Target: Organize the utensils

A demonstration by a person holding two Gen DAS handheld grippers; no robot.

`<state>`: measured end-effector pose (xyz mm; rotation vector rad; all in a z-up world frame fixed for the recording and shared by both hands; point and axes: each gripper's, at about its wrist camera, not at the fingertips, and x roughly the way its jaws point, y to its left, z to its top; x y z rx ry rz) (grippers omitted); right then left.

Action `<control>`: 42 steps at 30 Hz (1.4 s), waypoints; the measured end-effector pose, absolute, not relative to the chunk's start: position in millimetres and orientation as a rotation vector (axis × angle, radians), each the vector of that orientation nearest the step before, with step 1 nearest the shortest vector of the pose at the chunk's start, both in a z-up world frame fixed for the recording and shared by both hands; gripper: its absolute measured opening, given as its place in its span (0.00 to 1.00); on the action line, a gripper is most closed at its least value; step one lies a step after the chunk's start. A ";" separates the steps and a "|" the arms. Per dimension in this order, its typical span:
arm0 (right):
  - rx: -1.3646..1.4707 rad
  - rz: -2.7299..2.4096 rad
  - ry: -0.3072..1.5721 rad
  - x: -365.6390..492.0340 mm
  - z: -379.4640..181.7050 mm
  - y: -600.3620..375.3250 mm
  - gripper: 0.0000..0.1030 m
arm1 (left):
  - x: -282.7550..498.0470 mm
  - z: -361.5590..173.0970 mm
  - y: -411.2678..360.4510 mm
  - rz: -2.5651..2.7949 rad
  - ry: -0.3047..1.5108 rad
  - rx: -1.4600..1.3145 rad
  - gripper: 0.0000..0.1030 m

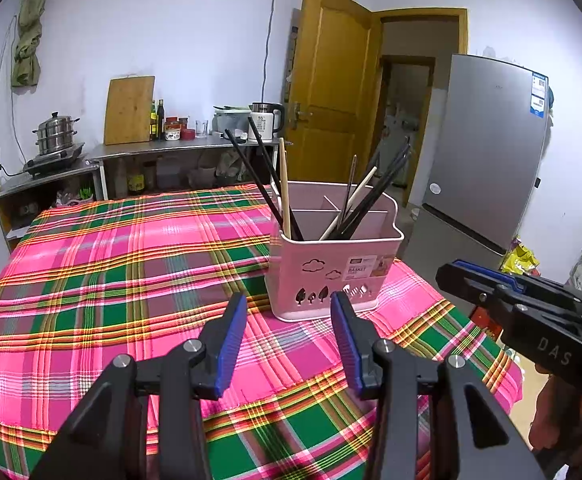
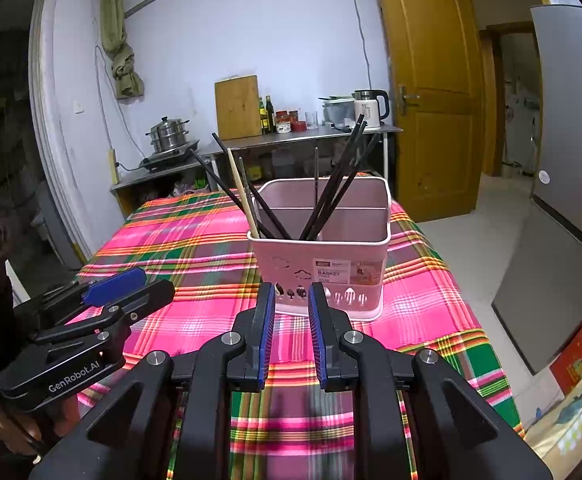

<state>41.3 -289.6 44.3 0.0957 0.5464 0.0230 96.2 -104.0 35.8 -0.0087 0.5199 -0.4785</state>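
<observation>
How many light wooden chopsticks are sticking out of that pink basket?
2. One wooden chopstick stands at the left end of the pink basket beside black ones; the other leans in the right-hand bundle. More could be hidden among the black chopsticks.

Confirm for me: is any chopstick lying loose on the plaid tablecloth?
No. In the right wrist view every chopstick stands inside the pink basket, and the plaid tablecloth around it shows none.

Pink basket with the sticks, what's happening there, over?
Left hand-held gripper open, empty. Right hand-held gripper open, empty. Pink plastic divided basket upright on plaid tablecloth, chopsticks inside. Path clear.
</observation>
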 end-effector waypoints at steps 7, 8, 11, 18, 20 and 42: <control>0.087 0.022 0.534 36.4 40.8 -286.2 0.17 | 96.0 31.4 -105.2 -0.472 0.517 -0.008 0.44; 0.088 0.022 0.534 36.2 40.7 -286.0 0.17 | 95.8 30.7 -105.2 -0.471 0.518 -0.008 0.44; 0.089 0.024 0.533 35.8 40.7 -286.1 0.17 | 96.0 29.8 -104.6 -0.468 0.520 -0.009 0.44; 0.091 0.025 0.538 35.4 39.6 -286.0 0.17 | 96.3 27.6 -105.3 -0.473 0.524 -0.008 0.44; 0.093 0.024 0.539 35.5 39.6 -286.0 0.17 | 96.0 27.1 -105.3 -0.474 0.525 -0.008 0.44; 0.094 0.025 0.542 36.1 39.9 -286.6 0.17 | 93.0 26.8 -106.1 -0.464 0.517 0.009 0.44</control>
